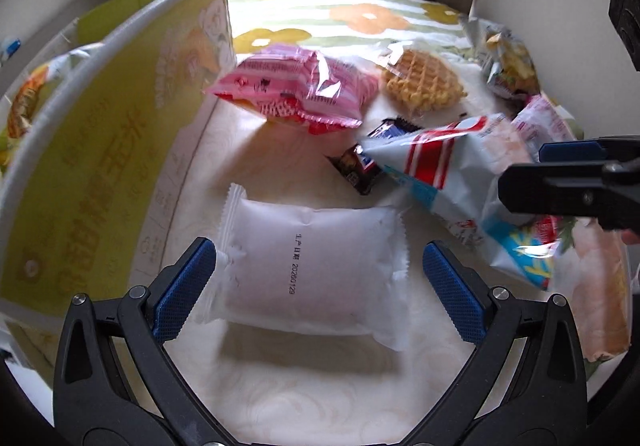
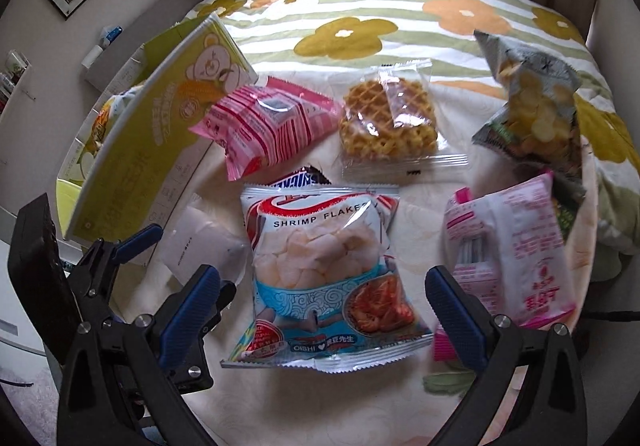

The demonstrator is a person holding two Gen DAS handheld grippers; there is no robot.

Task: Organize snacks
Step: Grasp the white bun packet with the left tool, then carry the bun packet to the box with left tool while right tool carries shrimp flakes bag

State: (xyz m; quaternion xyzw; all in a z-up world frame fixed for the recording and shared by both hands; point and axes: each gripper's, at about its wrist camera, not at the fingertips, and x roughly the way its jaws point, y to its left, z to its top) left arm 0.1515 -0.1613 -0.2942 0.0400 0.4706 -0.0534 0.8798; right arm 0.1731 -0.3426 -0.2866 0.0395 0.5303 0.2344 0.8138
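Observation:
A white sealed packet (image 1: 316,270) with a printed date lies on the table between the wide-apart fingers of my left gripper (image 1: 318,286), which is open. Its left pad (image 1: 184,286) is at the packet's edge and the right pad stands clear of it. A "Shrimp Flakes" bag (image 2: 324,270) lies between the fingers of my right gripper (image 2: 324,310), also open and not pressing on it. The white packet (image 2: 200,246) shows left of that bag in the right wrist view. A yellow-green carton (image 1: 100,165) (image 2: 152,149) stands at the left with a snack bag inside.
Loose on the cream tabletop lie a pink striped packet (image 2: 268,121), a wrapped waffle (image 2: 388,117), a dark chocolate bar (image 1: 360,165), a grey chips bag (image 2: 536,109) and a pink-white bag (image 2: 512,254). A flowered quilt (image 2: 400,13) lies beyond the table.

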